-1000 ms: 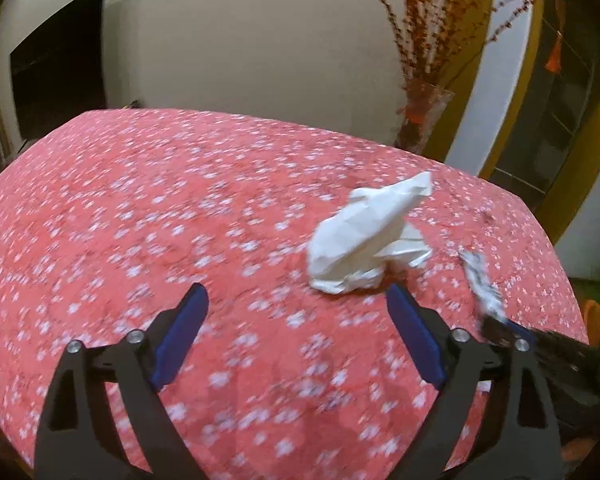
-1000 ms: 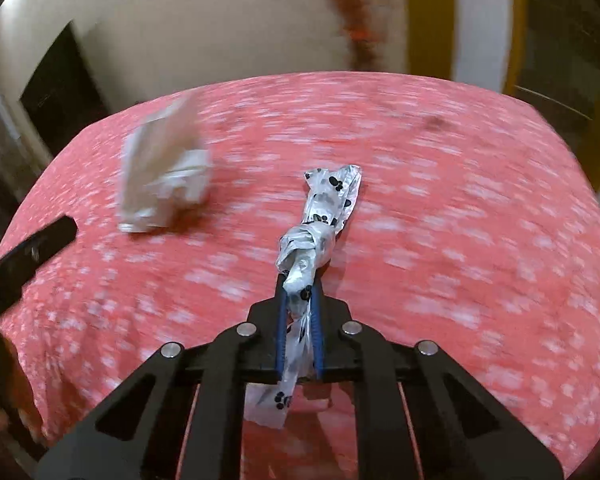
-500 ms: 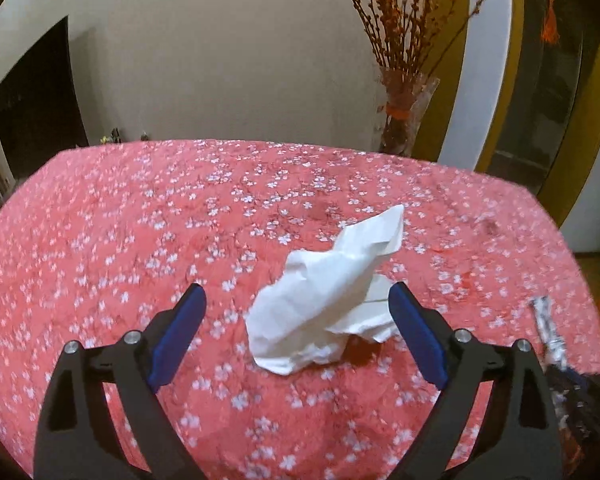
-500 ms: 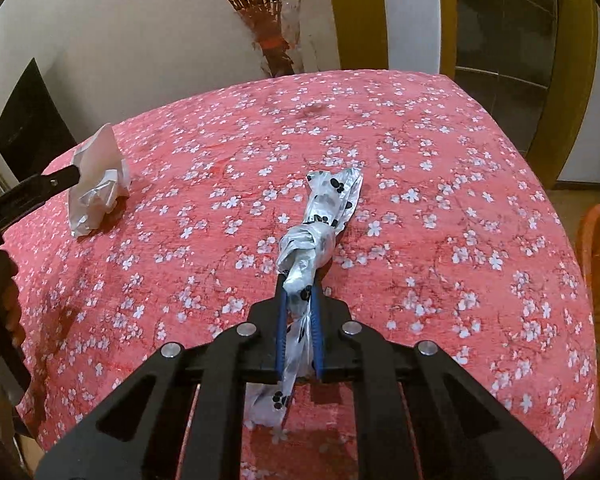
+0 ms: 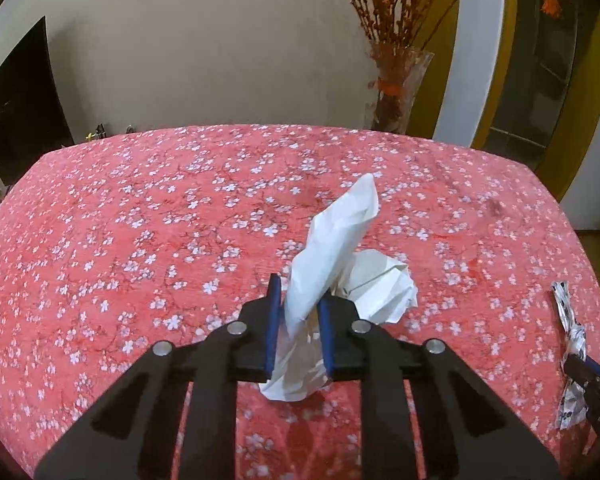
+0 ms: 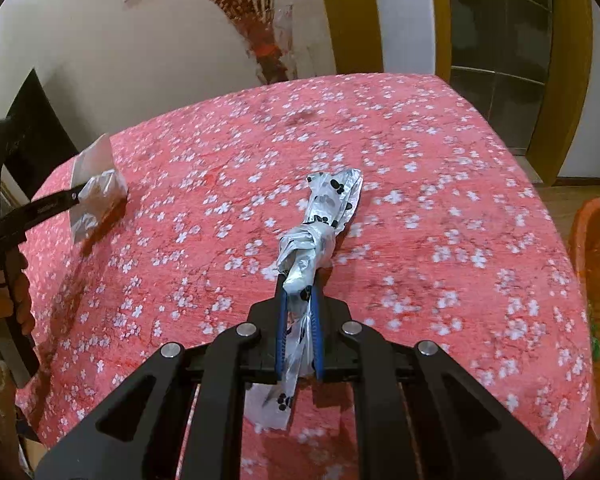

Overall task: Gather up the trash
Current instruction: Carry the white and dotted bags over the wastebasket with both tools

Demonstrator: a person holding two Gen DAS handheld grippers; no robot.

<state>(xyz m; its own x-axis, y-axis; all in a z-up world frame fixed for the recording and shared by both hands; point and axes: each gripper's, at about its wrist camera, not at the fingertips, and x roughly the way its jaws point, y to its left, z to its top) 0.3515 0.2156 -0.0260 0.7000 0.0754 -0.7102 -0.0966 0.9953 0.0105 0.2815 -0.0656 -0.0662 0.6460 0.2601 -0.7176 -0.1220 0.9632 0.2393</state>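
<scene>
A crumpled white tissue (image 5: 340, 248) lies on the red flowered tablecloth (image 5: 140, 220). My left gripper (image 5: 299, 300) is shut on the tissue, with part of it sticking up between the blue pads. The tissue also shows at the far left of the right wrist view (image 6: 96, 188). My right gripper (image 6: 299, 292) is shut on a knotted plastic wrapper with black paw prints (image 6: 320, 224), held just above the cloth. The wrapper also shows at the right edge of the left wrist view (image 5: 568, 320).
A glass vase with red dried branches (image 5: 396, 84) stands behind the table's far edge. An orange bin (image 6: 596, 264) sits on the floor to the right of the table. A dark screen (image 5: 16, 100) is at the far left wall.
My left gripper moved forward over the tissue and closed on it; it was open before. My right gripper kept its hold on the wrapper and shifted little.
</scene>
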